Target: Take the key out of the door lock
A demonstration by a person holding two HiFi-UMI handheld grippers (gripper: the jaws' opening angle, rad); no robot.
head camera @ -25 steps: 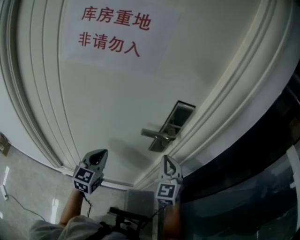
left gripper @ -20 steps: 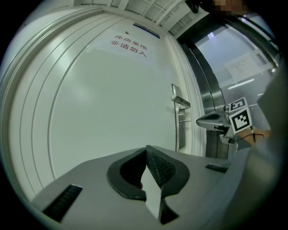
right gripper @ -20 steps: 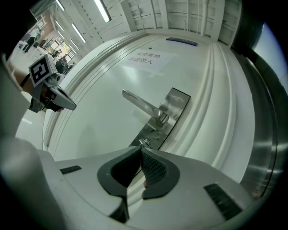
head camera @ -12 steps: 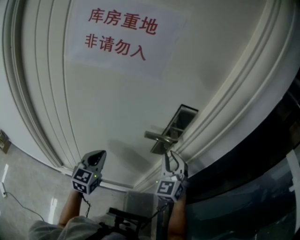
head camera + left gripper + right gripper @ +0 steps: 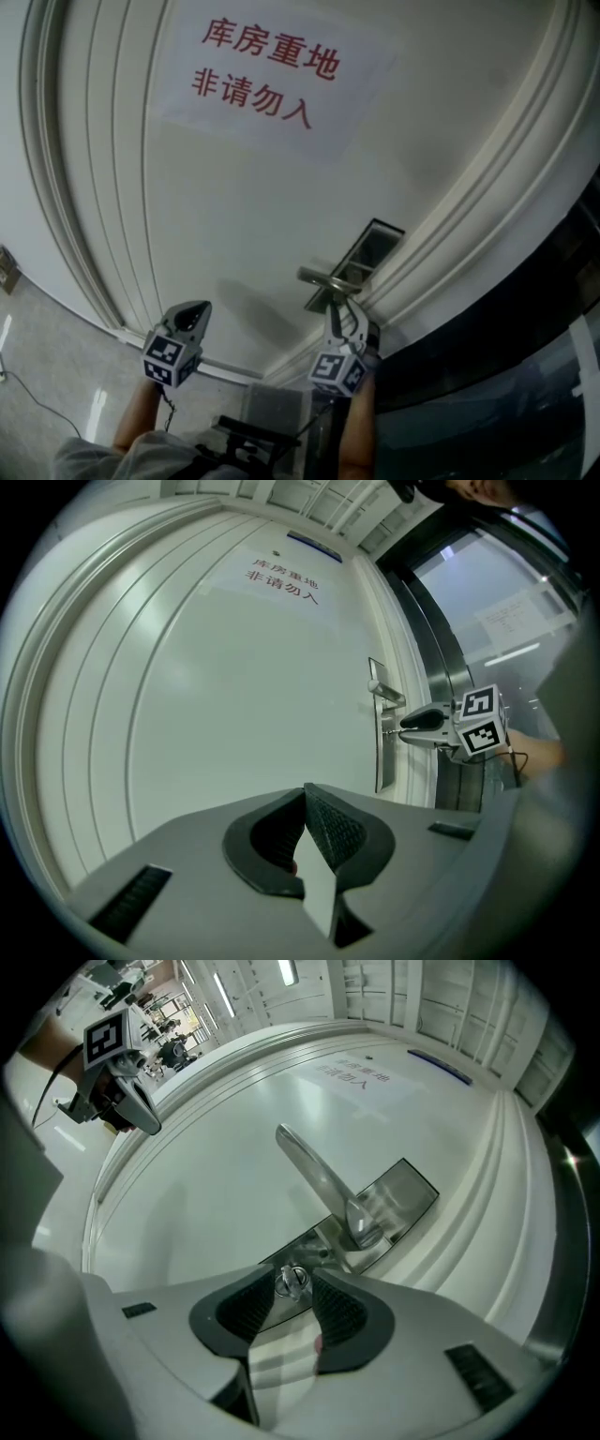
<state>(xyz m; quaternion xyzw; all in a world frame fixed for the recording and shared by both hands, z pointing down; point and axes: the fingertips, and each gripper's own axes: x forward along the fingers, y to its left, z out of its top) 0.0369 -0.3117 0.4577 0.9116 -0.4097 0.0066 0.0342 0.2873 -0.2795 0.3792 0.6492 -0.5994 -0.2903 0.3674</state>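
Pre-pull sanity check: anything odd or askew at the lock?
Nothing stands out. The key sits in the lock plate. The right gripper has it between its jaws, which have just been opening and don't press it.

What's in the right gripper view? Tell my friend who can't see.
The right gripper, jaws just opening, points at a key in the lock plate of a white door; it sits between the tips, ungripped. A silver handle sticks out above.
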